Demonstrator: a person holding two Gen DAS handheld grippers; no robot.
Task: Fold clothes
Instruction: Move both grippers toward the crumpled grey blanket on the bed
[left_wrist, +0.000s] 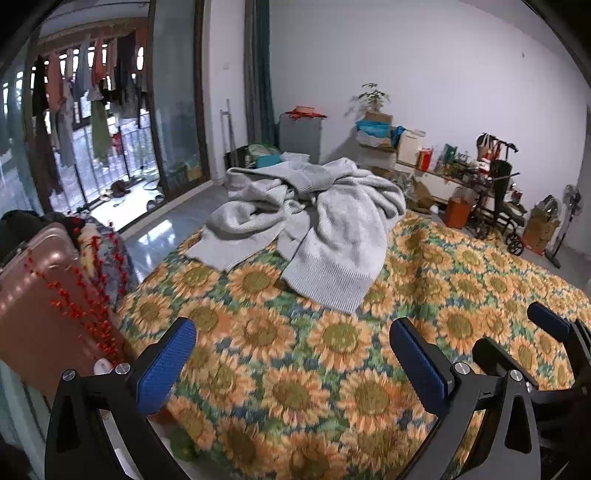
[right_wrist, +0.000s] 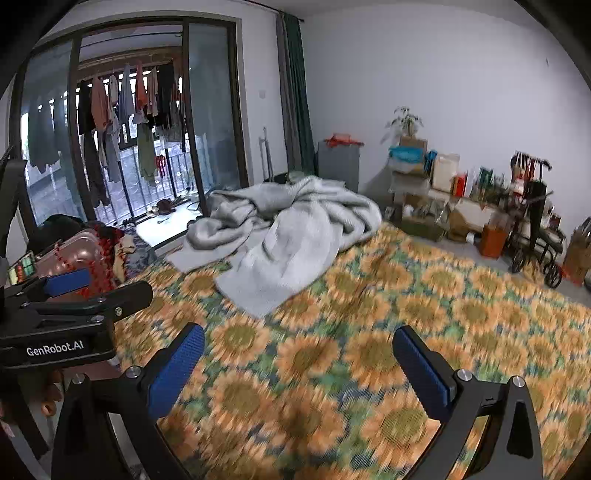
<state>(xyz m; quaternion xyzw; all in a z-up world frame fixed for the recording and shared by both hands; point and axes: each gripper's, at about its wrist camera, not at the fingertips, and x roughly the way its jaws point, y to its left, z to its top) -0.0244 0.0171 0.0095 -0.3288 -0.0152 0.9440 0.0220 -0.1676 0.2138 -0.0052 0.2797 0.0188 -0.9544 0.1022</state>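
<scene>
Left to right.

Item 1: pink suitcase (left_wrist: 44, 295), far left, beside the bed, with a strand of red beads (left_wrist: 85, 306) draped over it and bundled clothing behind.

Item 2: glass balcony door (right_wrist: 214, 110), upper left; hanging laundry (right_wrist: 122, 103) on a rail outside.

Item 3: left gripper (left_wrist: 291, 363), low over the near part of the sunflower bedspread (left_wrist: 295, 387); 2 blue-padded fingers spread wide, nothing between them.

Item 4: grey knit garment (left_wrist: 314, 221), crumpled in a heap at the far middle of the bedspread, 1 ribbed hem spilling toward the grippers. Well apart from both grippers.

Item 5: right gripper (right_wrist: 299, 369), just beside the left one, also low over the bedspread; fingers wide apart, empty.

Item 6: boxes and a potted plant (right_wrist: 404, 120) along the white wall, right.

Item 7: wheelchair (right_wrist: 532, 236), far right, on the floor beyond the bed.
</scene>
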